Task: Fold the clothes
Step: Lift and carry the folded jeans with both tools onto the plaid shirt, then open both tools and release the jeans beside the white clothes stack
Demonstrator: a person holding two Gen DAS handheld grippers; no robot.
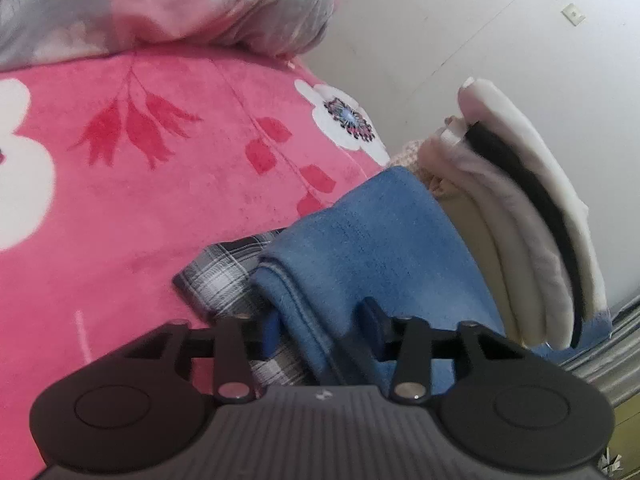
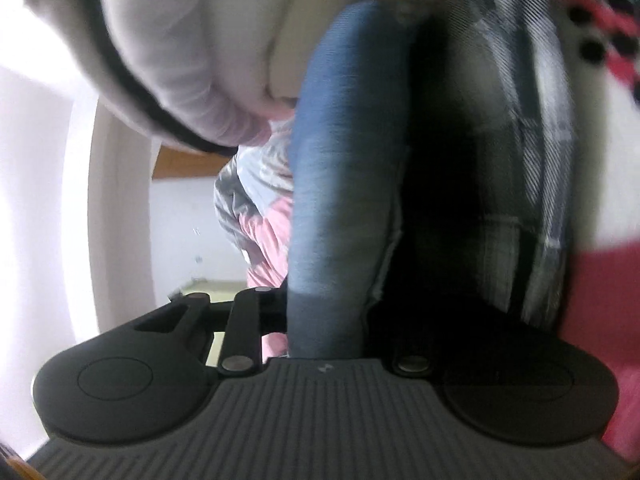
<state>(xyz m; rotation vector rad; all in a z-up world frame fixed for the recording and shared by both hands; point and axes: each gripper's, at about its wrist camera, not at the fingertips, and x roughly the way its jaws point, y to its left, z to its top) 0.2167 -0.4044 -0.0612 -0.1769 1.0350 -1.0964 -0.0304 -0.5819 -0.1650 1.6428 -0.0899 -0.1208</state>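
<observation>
Left tongs (image 1: 320, 320) pinched on folded blue garment (image 1: 372, 236), blue cloth between both fingers. Plaid cloth (image 1: 224, 276) under it, just left of tongs. Stack of folded pale clothes (image 1: 532, 232) stands ahead-right, touching blue garment. All on bed's pink floral blanket (image 1: 140, 200). Right tongs (image 2: 324, 312) apparently clamped on blue garment (image 2: 340, 160); view blurred.

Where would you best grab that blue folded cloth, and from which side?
By its thick folded edge, from the near end where the left gripper already straddles it. The blue cloth lies as a long roll, so gripping across the fold likely keeps the layers together.
</observation>
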